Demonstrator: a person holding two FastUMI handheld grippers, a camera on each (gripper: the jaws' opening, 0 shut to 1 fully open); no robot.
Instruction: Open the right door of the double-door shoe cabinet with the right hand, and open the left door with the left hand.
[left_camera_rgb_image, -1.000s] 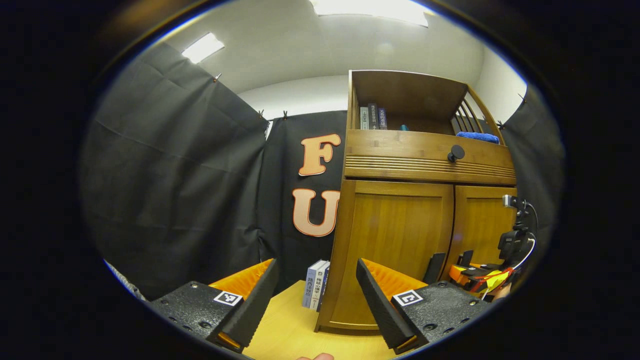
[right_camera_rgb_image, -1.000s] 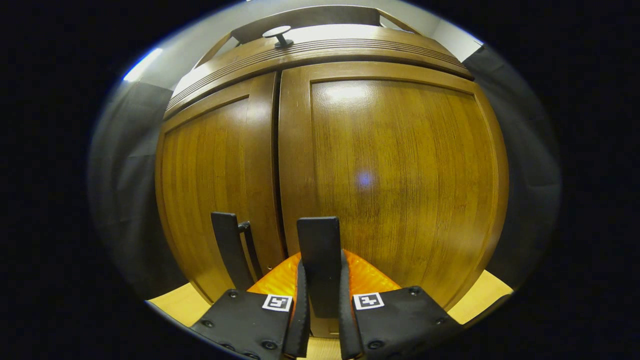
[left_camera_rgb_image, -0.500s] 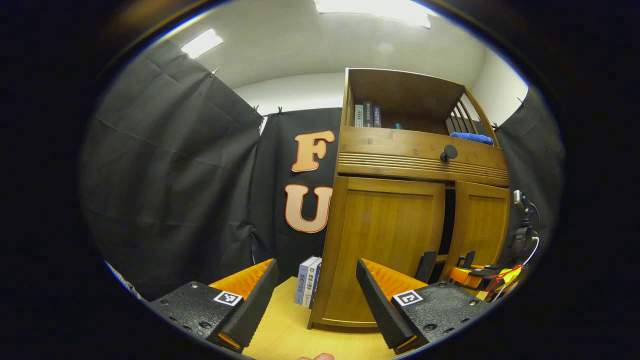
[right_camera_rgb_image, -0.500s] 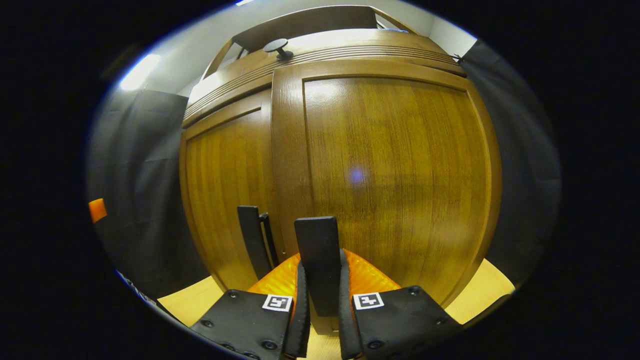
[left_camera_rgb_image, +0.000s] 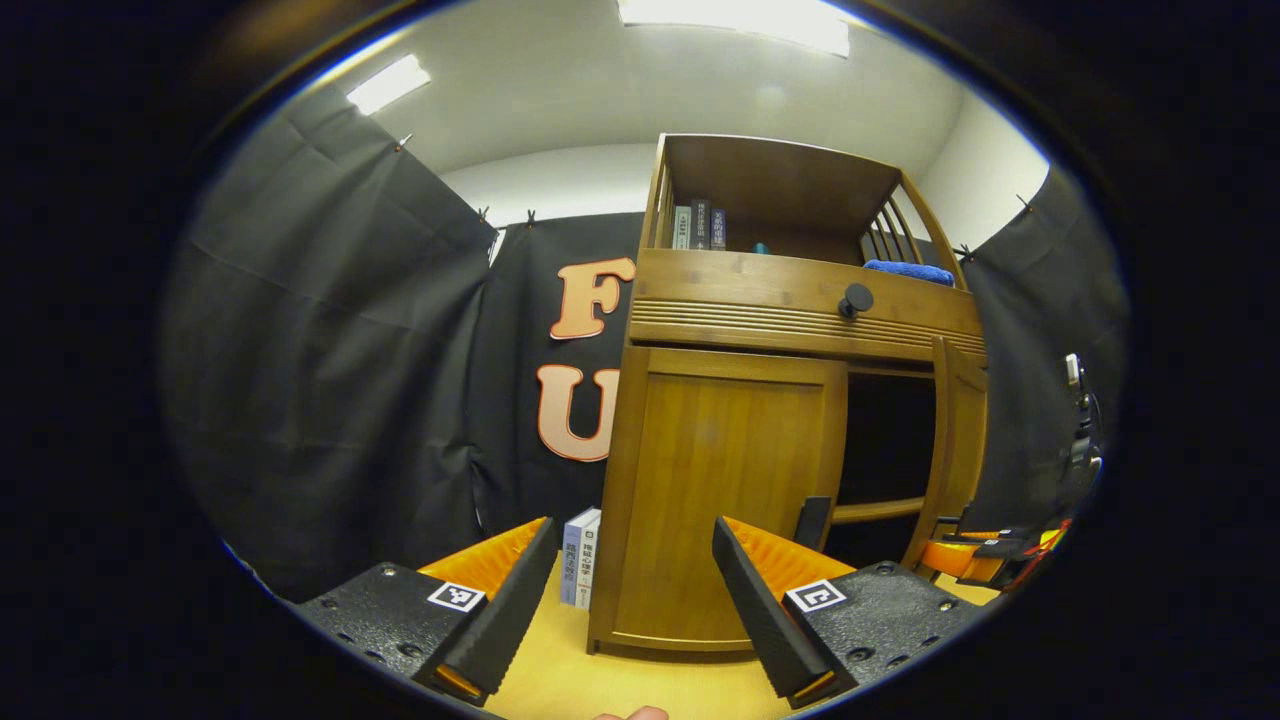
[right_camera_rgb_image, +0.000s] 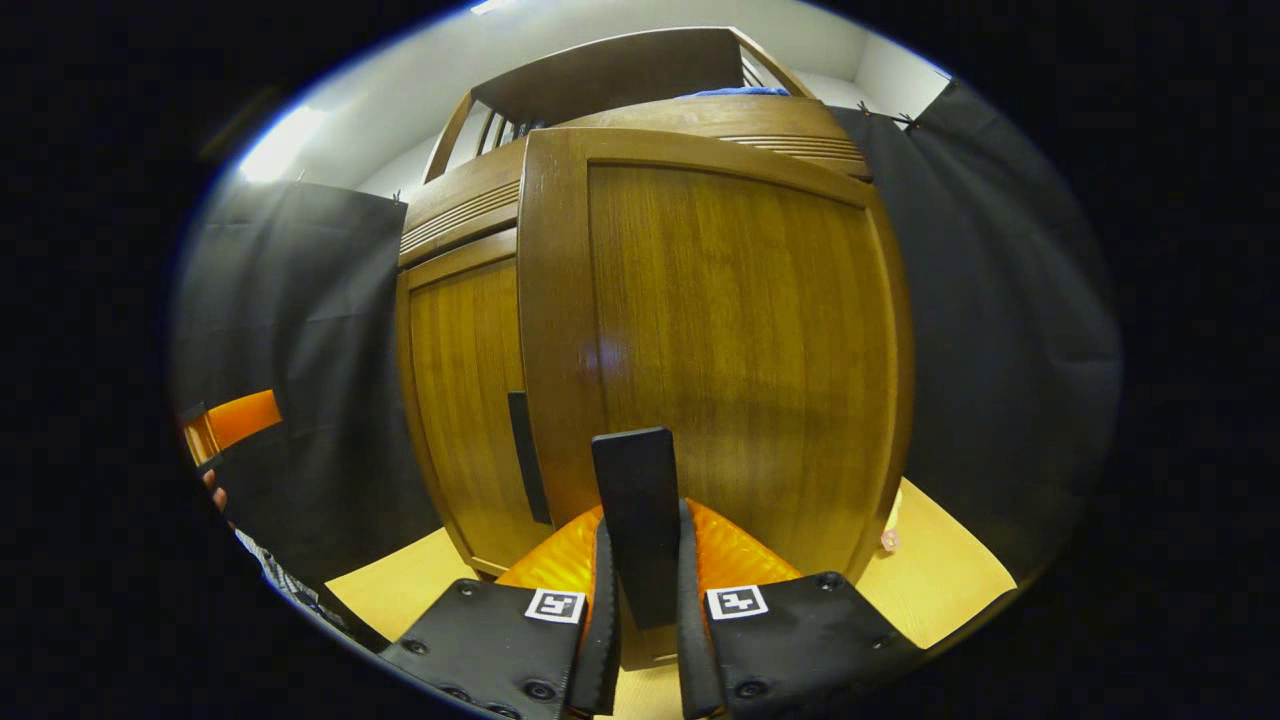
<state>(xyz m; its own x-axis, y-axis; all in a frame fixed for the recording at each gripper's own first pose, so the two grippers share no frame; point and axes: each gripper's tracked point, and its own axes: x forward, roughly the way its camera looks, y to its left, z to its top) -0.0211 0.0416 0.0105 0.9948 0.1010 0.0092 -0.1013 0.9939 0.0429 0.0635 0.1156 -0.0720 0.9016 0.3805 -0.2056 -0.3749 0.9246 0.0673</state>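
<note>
Black cloth is backing the cabinet (left_camera_rgb_image: 790, 300); right tongs (right_camera_rgb_image: 642, 640) are clenching the swung-out right door's handle (right_camera_rgb_image: 634, 500), left tongs (left_camera_rgb_image: 630, 610) gaping.

Printed spines on the books (left_camera_rgb_image: 579, 556) — too small to read.

A: What's up at twelve o'clock in the left gripper view?
B: A row of books (left_camera_rgb_image: 698, 226) standing upright on the open shelf (left_camera_rgb_image: 790, 195), a blue towel (left_camera_rgb_image: 908, 271) lying toward one o'clock, and a round knob (left_camera_rgb_image: 856, 298) on the drawer (left_camera_rgb_image: 800, 300) just below.
A: And lower down?
B: Two books (left_camera_rgb_image: 579, 556) stand on the counter (left_camera_rgb_image: 590, 680) at six o'clock. Ceiling lights (left_camera_rgb_image: 735, 14) glow above.
</note>
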